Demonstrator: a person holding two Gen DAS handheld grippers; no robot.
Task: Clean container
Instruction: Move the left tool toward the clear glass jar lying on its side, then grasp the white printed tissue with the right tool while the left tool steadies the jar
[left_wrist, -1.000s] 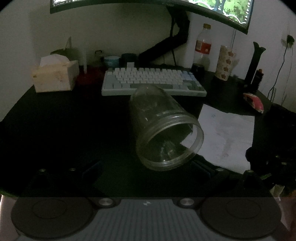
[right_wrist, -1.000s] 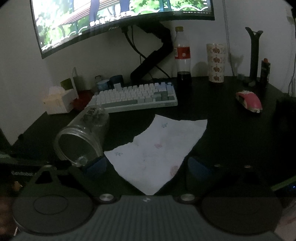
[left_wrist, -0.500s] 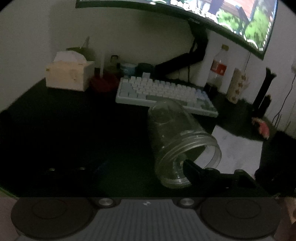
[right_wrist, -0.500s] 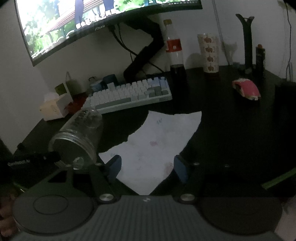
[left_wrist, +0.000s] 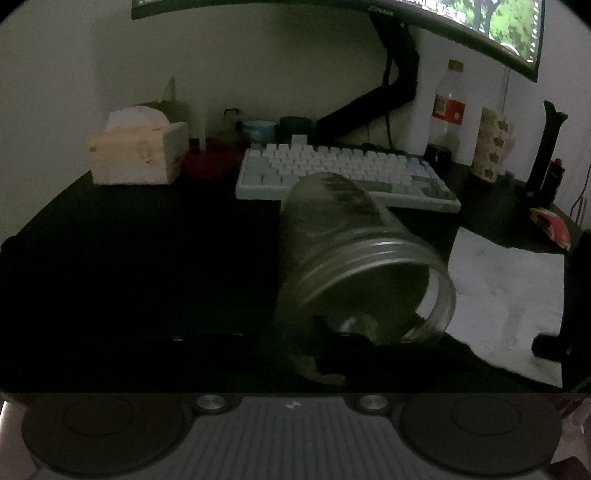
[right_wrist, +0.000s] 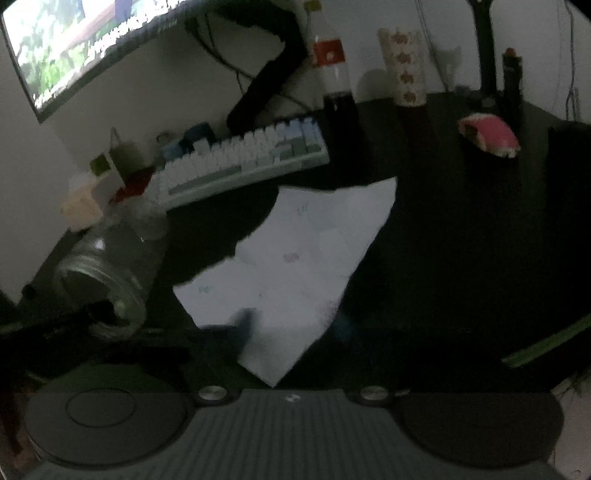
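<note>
A clear jar (left_wrist: 354, 258) lies on its side on the dark desk (left_wrist: 129, 277), just in front of the keyboard (left_wrist: 343, 173). In the left wrist view its closed bottom points to about 11 o'clock and its open mouth points to about 5 o'clock, back toward the camera. So the long way of the jar runs almost straight out from the left gripper (left_wrist: 369, 350). That gripper is much nearer to the jar. One dark finger (left_wrist: 332, 350) sits right at the low edge of the mouth, and it may be poking inside. It is too dark to tell if the fingers are spread or pinching the rim. A white paper sheet (right_wrist: 295, 258) lies flat on the desk, at about 3 o'clock from the jar. In the right wrist view the right gripper (right_wrist: 291, 325) is over the near corner of the sheet, at about 6 o'clock. Its blue-tipped fingers (right_wrist: 243, 325) look spread, one on each side of that corner, not pinching yet. The picture is blurry, so I am not fully sure. The jar is off at 9 o'clock from this gripper, well apart.
</note>
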